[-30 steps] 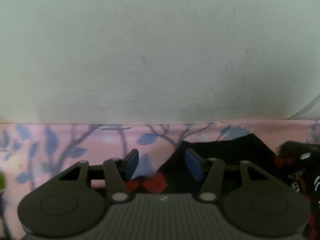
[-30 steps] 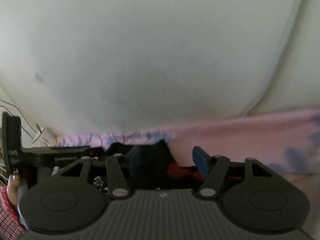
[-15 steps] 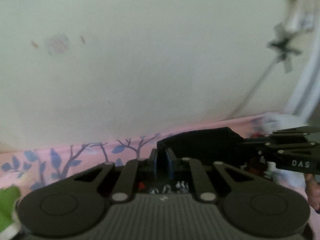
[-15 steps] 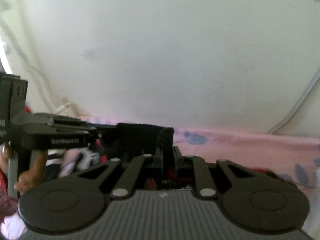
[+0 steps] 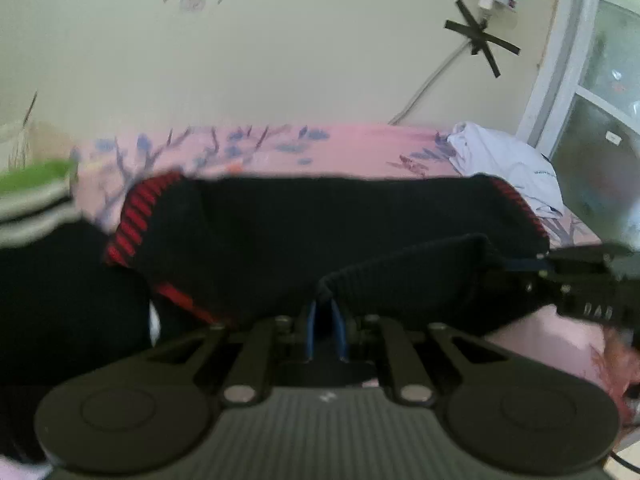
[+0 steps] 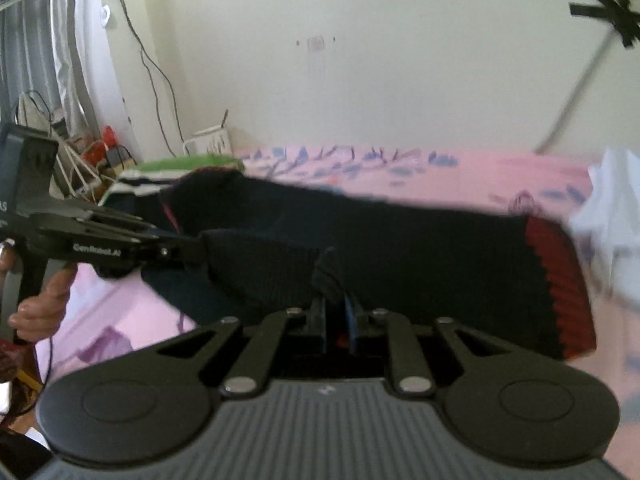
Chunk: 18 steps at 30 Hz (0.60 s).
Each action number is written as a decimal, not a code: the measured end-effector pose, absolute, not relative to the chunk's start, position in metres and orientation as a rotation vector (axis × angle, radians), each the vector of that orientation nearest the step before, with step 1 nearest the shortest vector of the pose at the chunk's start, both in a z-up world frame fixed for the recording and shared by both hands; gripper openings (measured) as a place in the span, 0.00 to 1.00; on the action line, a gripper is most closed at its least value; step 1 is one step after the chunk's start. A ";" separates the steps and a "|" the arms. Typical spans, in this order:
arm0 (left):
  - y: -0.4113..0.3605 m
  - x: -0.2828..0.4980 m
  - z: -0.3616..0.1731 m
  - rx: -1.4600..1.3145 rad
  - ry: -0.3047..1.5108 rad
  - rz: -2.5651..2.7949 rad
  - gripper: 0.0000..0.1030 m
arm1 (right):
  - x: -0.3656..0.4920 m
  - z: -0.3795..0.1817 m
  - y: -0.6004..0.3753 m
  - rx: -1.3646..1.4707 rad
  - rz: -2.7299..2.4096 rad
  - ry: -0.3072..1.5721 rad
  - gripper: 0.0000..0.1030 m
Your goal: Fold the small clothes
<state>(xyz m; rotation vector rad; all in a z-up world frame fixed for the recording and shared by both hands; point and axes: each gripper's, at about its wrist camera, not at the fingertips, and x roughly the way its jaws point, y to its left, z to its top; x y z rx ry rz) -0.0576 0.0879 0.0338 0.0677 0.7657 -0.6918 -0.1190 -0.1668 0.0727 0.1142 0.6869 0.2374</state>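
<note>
A: Scene?
B: Bed (image 5: 360,144), pink floral sheet. Black sweater (image 5: 320,232) with red cuffs spread across it, near edge lifted. White cloth (image 5: 508,164) at its right end, striped pile (image 5: 36,200) at its left.
A: Jaws?
B: Left gripper (image 5: 326,320) clamped tight on the sweater hem. Right gripper (image 6: 334,320) likewise, pinching the same edge further right. Both just closed on fabric.

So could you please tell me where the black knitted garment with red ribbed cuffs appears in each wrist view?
Left wrist view: the black knitted garment with red ribbed cuffs spans the middle, cuffs at both ends.
Right wrist view: the garment runs from centre-left to right, one cuff at right.
Shared landmark: the pink bedsheet with blue branch print behind it.
</note>
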 end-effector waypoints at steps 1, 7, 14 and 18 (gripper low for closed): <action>0.093 -0.059 0.031 0.050 0.775 -0.692 0.10 | -0.128 0.069 -0.163 0.107 0.227 0.674 0.11; 0.111 -0.076 0.045 0.057 0.737 -0.710 0.20 | -0.135 0.054 -0.170 0.162 0.175 0.662 0.29; 0.152 -0.046 0.089 -0.058 0.604 -0.616 0.34 | -0.162 0.097 -0.201 0.240 0.175 0.512 0.50; 0.117 -0.008 0.068 -0.010 0.672 -0.607 0.24 | -0.128 0.096 -0.211 0.321 0.154 0.516 0.50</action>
